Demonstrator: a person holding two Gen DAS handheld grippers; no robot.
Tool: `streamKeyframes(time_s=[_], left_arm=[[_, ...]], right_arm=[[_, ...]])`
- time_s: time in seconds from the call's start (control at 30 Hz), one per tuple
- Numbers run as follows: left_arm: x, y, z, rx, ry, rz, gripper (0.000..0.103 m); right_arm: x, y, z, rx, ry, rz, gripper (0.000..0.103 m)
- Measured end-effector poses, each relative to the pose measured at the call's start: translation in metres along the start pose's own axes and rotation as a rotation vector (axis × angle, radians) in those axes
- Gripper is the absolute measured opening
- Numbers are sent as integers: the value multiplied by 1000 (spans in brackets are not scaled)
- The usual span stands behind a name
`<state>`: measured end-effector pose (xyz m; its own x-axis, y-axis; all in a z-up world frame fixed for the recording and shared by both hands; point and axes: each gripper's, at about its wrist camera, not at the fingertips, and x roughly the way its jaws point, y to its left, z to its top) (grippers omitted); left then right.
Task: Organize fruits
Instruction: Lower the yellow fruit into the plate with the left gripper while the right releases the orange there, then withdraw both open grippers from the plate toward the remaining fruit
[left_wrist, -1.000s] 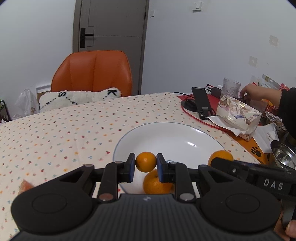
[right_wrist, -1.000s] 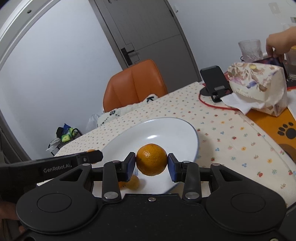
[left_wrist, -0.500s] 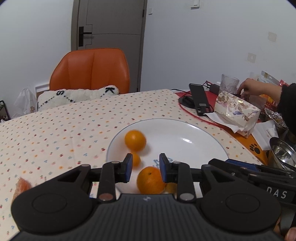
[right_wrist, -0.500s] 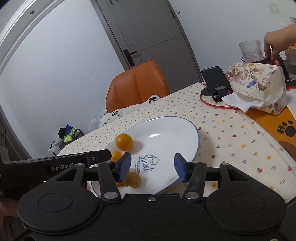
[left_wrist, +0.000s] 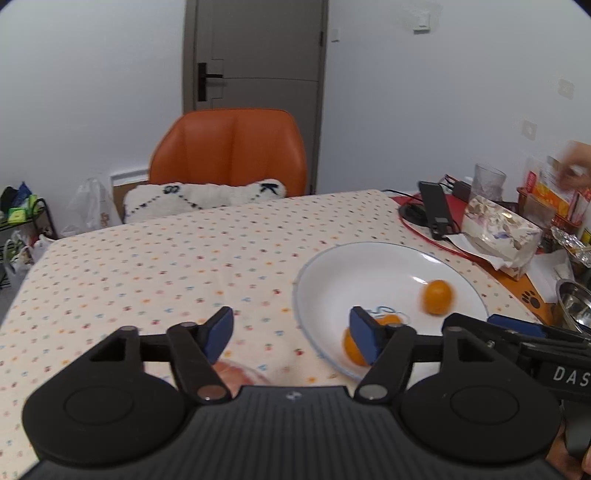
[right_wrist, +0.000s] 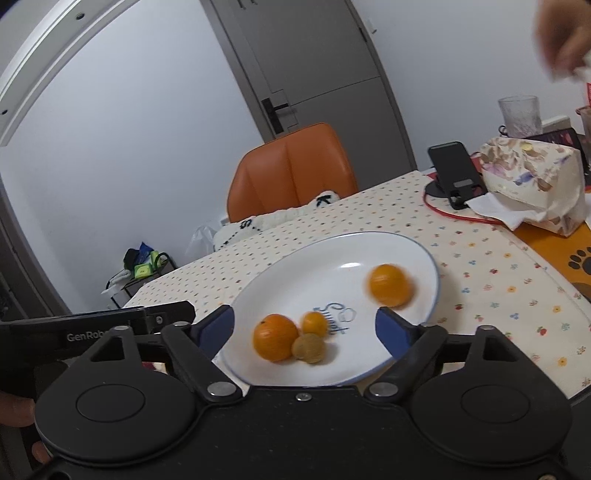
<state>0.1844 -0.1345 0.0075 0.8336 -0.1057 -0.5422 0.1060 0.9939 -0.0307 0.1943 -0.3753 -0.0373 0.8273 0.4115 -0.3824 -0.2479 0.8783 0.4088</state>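
Observation:
A white plate (left_wrist: 369, 273) with blue lettering lies on the dotted tablecloth. In the right wrist view the plate (right_wrist: 332, 266) holds a large orange (right_wrist: 275, 336), a small orange (right_wrist: 314, 324), a brownish-green fruit (right_wrist: 308, 348) and a blurred orange (right_wrist: 389, 285) near its right rim. My right gripper (right_wrist: 304, 328) is open and empty at the plate's near edge. My left gripper (left_wrist: 291, 338) is open and empty over the cloth, left of the plate. Its right finger hides part of an orange (left_wrist: 350, 349). The blurred orange (left_wrist: 437, 296) lies farther right. A pinkish fruit (left_wrist: 234, 376) shows under the left finger.
A floral tissue box (left_wrist: 498, 232), a phone on a stand (left_wrist: 437, 210), a red cable and a glass (left_wrist: 487, 182) sit at the back right. A metal bowl (left_wrist: 574, 306) is at the right edge, with a person's hand (right_wrist: 565, 37) above. An orange chair (left_wrist: 229, 151) stands behind the table.
Both grippers have opened and let their oranges go onto the plate. One orange has rolled to the plate's right side. My left gripper has shifted left off the plate.

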Motion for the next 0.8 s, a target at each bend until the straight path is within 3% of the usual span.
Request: streamKeyframes(time_s=[0.43,0.8], left_arm=[[-38,43,-18,-54,-29,109,83],[-60,80,-32,-113,-36,145,85]], right_arm=[[-5,37,-5,-77,26,52,93],[-6,64,-12,-131,48,67,96]])
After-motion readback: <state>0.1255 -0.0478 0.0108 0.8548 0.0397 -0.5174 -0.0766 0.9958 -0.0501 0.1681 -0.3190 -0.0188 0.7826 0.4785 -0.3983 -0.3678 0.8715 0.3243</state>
